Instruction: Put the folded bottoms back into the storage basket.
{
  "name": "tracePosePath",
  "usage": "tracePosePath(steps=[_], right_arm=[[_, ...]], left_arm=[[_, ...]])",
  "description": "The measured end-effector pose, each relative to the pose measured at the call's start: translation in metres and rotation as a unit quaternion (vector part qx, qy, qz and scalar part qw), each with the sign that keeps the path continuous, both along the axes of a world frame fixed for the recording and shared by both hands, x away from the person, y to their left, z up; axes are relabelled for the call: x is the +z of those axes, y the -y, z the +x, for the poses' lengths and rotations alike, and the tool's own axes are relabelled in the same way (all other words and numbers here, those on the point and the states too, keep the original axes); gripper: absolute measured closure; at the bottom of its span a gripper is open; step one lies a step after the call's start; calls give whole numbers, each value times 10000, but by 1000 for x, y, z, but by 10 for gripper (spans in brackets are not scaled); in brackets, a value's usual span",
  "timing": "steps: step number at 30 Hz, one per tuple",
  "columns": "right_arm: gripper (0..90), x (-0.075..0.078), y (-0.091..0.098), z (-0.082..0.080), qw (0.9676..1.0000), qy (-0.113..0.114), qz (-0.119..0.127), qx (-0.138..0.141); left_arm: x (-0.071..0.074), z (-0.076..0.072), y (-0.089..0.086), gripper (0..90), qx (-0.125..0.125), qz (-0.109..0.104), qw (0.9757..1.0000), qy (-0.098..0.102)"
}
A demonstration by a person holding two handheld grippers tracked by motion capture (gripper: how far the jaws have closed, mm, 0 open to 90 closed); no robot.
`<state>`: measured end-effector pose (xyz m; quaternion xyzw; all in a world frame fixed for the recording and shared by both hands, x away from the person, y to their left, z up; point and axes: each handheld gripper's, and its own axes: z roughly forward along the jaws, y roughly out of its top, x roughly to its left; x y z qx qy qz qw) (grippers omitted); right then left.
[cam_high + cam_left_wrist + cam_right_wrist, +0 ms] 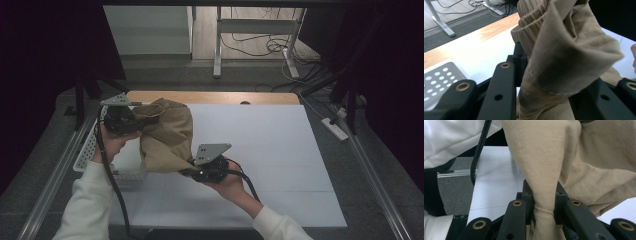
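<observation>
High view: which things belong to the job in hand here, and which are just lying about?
In the job:
- tan garment, held up off the white table
- left gripper, shut on its elastic-waist end
- right gripper, shut on a hemmed end

Lying about:
- perforated white tray at the table's left edge
- power strip on the floor
- desk legs and cables beyond

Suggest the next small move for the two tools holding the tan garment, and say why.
Probably draw the tools apart to spread the cloth. The left tool is clamped at the elastic waistband, the right tool pinches a hemmed edge, and the tan garment hangs bunched between them above the white table.
</observation>
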<state>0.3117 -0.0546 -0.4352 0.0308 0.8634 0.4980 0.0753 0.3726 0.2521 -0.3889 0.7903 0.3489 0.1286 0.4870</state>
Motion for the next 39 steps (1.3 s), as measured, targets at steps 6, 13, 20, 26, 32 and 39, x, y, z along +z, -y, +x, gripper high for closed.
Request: tracePosePath(steps=[6, 13, 20, 26, 32, 39], right_arm=[[773, 1, -3, 1, 10000, -6, -8, 21], [772, 1, -9, 4, 10000, -25, -8, 48], [773, 2, -21, 8, 9998, -185, 50, 72], [773, 3, -38, 12, 9998, -146, 4, 102], [773, 1, -54, 14, 9998, -169, 23, 137], [773, 0, -64, 18, 9997, -202, 70, 134]], left_arm=[[0, -1, -5, 688, 42, -32, 10000, -4], [-2, 1, -9, 687, 88, -44, 9999, -43], [-4, 11, -20, 688, 141, -36, 9998, -153], [-4, 12, -35, 688, 244, -47, 9995, -196], [0, 12, -46, 688, 333, 23, 9992, -204], [0, 13, -54, 687, 424, 67, 9988, -237]])
